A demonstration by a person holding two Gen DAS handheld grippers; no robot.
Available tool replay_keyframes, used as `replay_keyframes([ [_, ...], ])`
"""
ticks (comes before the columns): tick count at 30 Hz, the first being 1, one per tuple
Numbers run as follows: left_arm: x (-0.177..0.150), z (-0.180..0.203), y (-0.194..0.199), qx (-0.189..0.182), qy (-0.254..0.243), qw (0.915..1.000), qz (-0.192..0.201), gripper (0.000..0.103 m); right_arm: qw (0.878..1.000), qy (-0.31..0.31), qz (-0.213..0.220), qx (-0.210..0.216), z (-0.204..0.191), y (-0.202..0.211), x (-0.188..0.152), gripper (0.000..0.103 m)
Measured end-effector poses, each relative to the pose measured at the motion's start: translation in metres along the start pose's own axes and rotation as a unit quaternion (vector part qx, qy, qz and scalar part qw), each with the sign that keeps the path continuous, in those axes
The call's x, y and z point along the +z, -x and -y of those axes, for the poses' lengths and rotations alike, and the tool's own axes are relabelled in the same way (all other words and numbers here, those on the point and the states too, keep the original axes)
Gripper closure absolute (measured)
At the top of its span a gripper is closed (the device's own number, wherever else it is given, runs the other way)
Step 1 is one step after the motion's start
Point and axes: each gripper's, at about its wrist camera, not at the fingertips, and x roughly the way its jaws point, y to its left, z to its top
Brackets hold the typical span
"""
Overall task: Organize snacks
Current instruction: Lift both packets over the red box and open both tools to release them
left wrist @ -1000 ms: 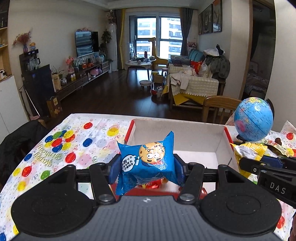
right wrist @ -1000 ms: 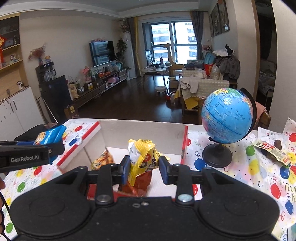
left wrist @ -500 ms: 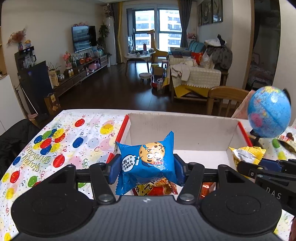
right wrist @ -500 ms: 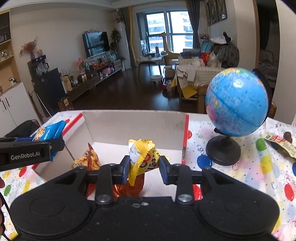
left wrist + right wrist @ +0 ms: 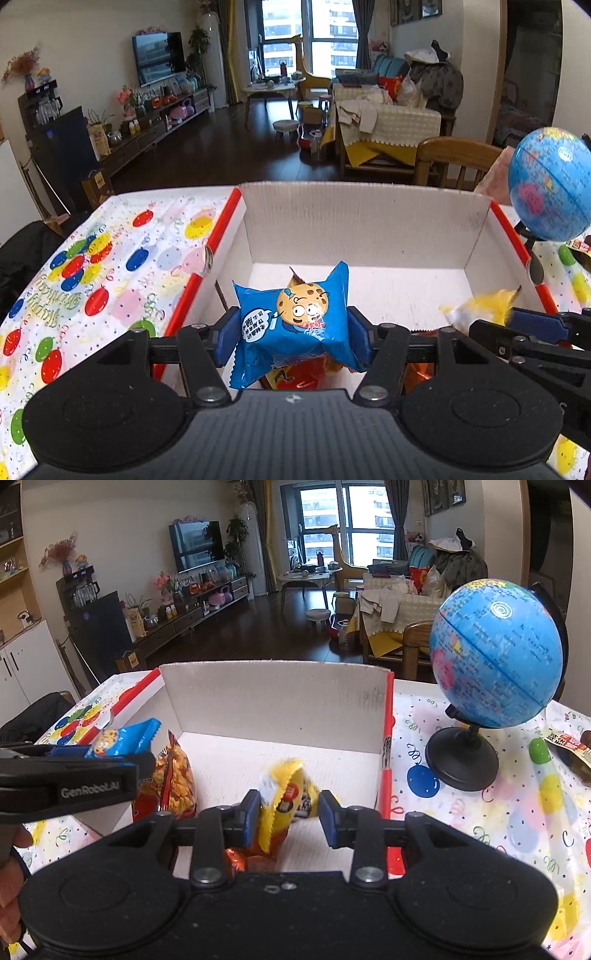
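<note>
My left gripper (image 5: 293, 334) is shut on a blue cookie packet (image 5: 295, 325) and holds it over the near left part of the white cardboard box (image 5: 362, 221). My right gripper (image 5: 290, 818) stands open over the box (image 5: 273, 698); the yellow snack packet (image 5: 286, 799) leans against its left finger, blurred, with a gap to the right finger. The left gripper with the blue packet (image 5: 122, 738) shows at the left of the right wrist view. An orange snack bag (image 5: 177, 779) stands inside the box.
A blue globe (image 5: 495, 657) on a black stand sits right of the box. A red-labelled wrapper (image 5: 565, 740) lies at the far right. The balloon-print tablecloth (image 5: 92, 273) covers the table. A wooden chair (image 5: 458, 158) stands behind the box.
Both grippers moved forward over the box. The right gripper's jaws have opened and the yellow packet has slipped lower. The left gripper still grips the blue packet.
</note>
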Motion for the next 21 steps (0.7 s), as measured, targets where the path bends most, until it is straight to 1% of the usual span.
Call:
replay_keyframes([
  [3,-0.002,0.002,-0.001,-0.004,-0.005,1.0000,-0.007,0.038,1.000,-0.004,-0.004,-0.001,0.003,-0.001,-0.001,0.068],
  [6,-0.004,0.001,0.002,-0.009,0.002,0.9999,-0.005,0.033,1.000,-0.005,-0.004,-0.001,0.005,0.000,-0.001,0.067],
  [12,-0.003,-0.001,0.023,-0.006,0.009,0.9999,0.011,0.032,1.000,-0.013,0.003,0.007,0.008,0.014,-0.003,0.056],
  [13,-0.003,-0.001,0.028,-0.005,0.009,0.9998,0.015,0.032,1.000,-0.015,0.005,0.008,0.008,0.018,-0.003,0.053],
  [17,-0.003,-0.002,0.047,-0.009,0.016,0.9995,0.025,0.032,1.000,-0.019,0.015,0.012,0.008,0.034,-0.004,0.048],
  [21,-0.005,-0.004,0.067,-0.013,0.023,0.9991,0.033,0.030,0.999,-0.019,0.027,0.016,0.008,0.053,-0.006,0.042],
])
